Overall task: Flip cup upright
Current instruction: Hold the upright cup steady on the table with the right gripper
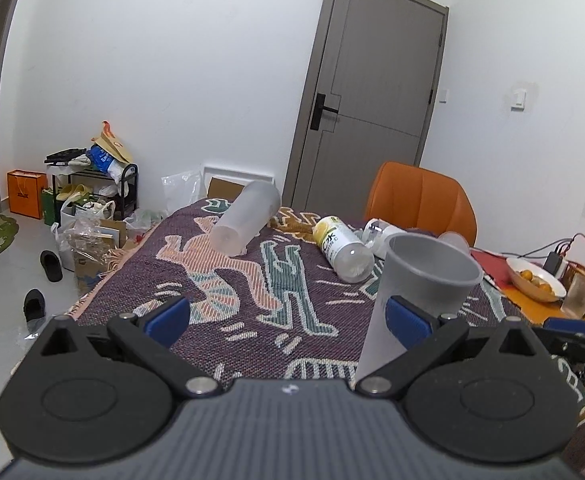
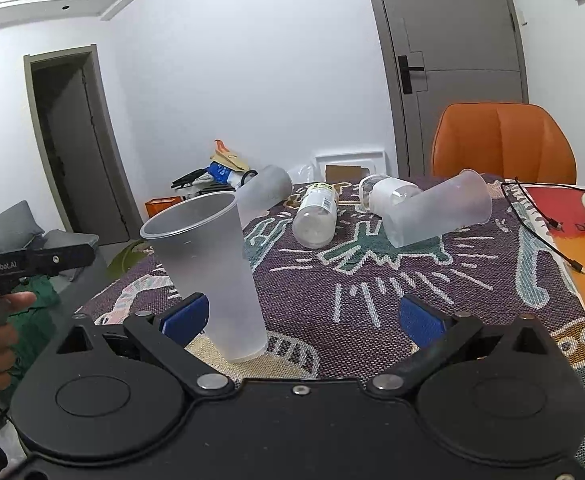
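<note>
A: Why does the tall frosted translucent plastic cup (image 2: 208, 272) stand mouth-up on the patterned woven cloth (image 2: 472, 300)?

B: Probably just righted. It stands free between the two tools: the right gripper (image 2: 304, 316) gapes wide, the left gripper (image 1: 288, 320) too.

A: Differences between views?

B: Only the right view shows its base resting on cloth, plus another frosted cup lying on its side (image 2: 436, 212).

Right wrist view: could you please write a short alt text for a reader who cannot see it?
A frosted plastic cup stands upright on a patterned tablecloth, just inside the left finger of the open right gripper. Behind it two more frosted cups and two bottles lie on their sides, before an orange chair.
</note>
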`<state>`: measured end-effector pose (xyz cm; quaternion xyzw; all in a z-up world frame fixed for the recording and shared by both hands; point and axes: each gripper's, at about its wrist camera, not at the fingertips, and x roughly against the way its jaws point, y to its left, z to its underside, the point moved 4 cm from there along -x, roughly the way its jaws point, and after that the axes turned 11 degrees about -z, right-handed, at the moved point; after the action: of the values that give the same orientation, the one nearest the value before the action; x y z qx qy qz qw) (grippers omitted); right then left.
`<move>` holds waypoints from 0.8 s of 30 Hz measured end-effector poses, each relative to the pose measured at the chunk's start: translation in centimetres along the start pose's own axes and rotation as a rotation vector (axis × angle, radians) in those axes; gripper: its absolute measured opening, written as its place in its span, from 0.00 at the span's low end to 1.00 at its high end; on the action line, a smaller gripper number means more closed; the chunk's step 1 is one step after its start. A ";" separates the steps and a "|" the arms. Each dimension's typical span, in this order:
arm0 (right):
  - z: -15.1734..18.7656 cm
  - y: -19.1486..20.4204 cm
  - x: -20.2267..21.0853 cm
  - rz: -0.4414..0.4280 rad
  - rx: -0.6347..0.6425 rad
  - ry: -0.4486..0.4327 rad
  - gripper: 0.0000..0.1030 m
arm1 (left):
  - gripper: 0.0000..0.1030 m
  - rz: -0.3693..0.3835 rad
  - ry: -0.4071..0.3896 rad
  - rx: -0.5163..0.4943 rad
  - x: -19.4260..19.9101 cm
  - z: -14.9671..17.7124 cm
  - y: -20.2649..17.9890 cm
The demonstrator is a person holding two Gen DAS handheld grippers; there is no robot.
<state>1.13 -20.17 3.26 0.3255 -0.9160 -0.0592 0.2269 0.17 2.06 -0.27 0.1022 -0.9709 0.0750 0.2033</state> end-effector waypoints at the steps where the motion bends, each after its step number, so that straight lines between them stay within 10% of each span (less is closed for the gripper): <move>1: 0.0 0.0 0.0 0.001 -0.001 0.003 1.00 | 1.00 0.000 0.003 -0.002 -0.1 0.1 0.0; 24: 0.7 0.0 -0.7 0.000 -0.011 0.038 1.00 | 1.00 -0.019 0.044 -0.005 -0.5 0.8 0.2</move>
<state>1.29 -19.78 2.38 0.3252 -0.9112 -0.0582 0.2461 0.28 2.20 -1.18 0.1092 -0.9654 0.0732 0.2254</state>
